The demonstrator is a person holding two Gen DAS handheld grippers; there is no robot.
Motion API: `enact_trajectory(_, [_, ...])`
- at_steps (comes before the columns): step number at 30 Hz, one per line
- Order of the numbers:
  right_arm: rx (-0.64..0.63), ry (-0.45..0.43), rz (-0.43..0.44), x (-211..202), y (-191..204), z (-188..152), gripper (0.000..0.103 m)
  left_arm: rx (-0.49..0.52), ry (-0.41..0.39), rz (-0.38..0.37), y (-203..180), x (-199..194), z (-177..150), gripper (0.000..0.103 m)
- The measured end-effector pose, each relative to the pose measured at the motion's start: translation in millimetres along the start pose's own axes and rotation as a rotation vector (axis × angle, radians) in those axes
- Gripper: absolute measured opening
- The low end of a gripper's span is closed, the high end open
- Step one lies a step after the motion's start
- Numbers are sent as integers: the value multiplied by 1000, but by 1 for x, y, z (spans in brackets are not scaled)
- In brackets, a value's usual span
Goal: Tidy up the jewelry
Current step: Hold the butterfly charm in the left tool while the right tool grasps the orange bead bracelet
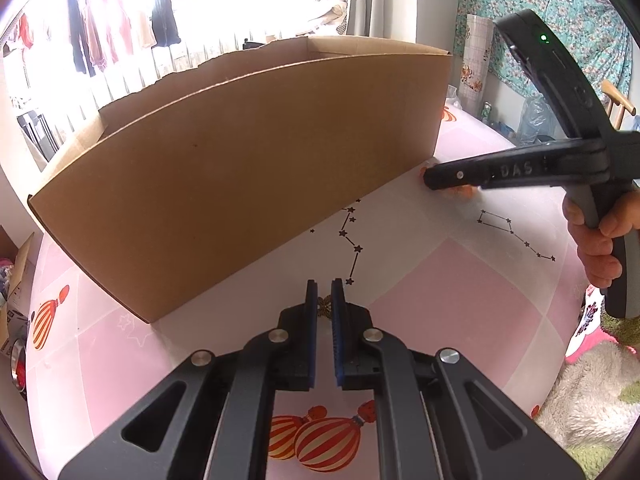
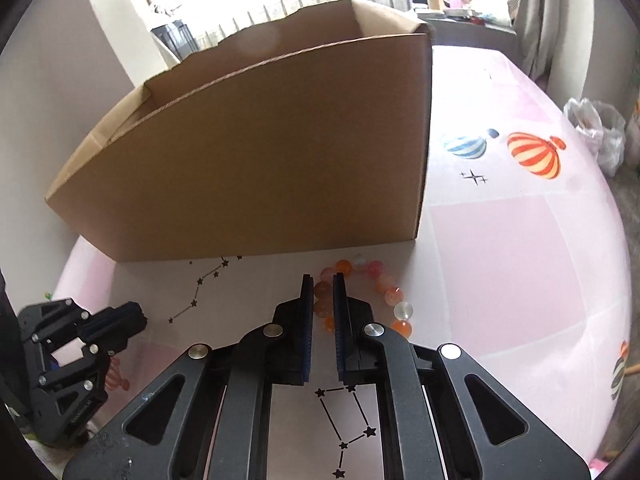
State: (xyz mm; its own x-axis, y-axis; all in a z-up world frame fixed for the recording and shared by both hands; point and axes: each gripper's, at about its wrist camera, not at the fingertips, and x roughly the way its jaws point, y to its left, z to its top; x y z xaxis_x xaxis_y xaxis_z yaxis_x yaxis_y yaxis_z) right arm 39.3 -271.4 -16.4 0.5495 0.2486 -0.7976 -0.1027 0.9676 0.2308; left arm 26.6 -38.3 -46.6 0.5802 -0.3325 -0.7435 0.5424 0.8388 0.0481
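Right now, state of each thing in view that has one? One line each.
left gripper: shut on a small gold ornament, tips down at the tabletop.
right gripper: shut on the bead bracelet, one side of the loop pinched between the pads.
bead bracelet: lying on the tablecloth, just in front of the box.
cardboard box: open at the top, upright; inside not visible.

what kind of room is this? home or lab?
Most likely a home, probably a bedroom or living space. Clothes hang by a bright window, a patterned pink cloth with hot-air balloons covers the work surface, and a floral fabric hangs on the wall. No lab fixtures show.
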Motion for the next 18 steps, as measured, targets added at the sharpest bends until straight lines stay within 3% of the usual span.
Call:
enact_trajectory(10, [238, -112, 176, -44, -44, -1, 7, 3, -30, 7, 0, -10, 0, 6])
enact_trajectory(18, [282, -168, 232, -64, -42, 8, 7, 5, -77, 14, 1, -26, 10, 6])
